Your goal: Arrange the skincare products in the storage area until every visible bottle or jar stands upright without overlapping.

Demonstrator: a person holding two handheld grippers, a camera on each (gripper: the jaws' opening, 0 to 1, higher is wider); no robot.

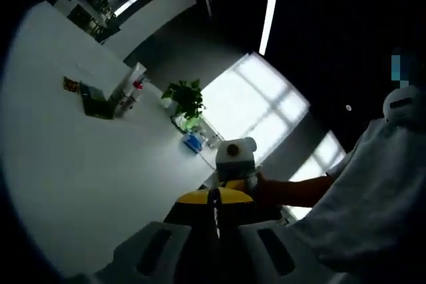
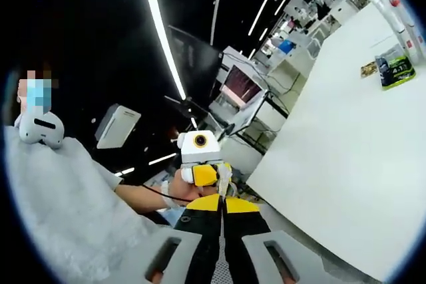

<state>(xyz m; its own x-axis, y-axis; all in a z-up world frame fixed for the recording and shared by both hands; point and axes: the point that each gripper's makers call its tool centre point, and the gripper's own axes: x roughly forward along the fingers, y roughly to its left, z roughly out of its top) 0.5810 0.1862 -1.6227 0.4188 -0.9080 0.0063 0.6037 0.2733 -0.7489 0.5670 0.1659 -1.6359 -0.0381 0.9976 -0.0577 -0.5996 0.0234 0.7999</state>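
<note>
Far across the white table [image 1: 80, 164] stand a white tube [image 1: 136, 73] and a small bottle with a red cap [image 1: 136, 90], beside a dark green pouch [image 1: 96, 102]. In the right gripper view the same green pouch [image 2: 395, 68] lies at the table's far end, with a white tube [image 2: 388, 4] beyond it. My left gripper [image 1: 213, 199] is shut with nothing in it, well short of the products. My right gripper [image 2: 221, 201] is also shut and empty, off the table's edge. Each gripper also appears in the other's view, held in a hand [image 1: 236, 157] [image 2: 200, 156].
A small flat packet [image 1: 70, 84] lies left of the pouch. A potted plant [image 1: 186, 98] and a blue item [image 1: 193, 142] sit by the far table edge near a bright window. A person in a pale shirt [image 2: 60, 197] stands close. Desks [image 2: 293, 51] lie beyond.
</note>
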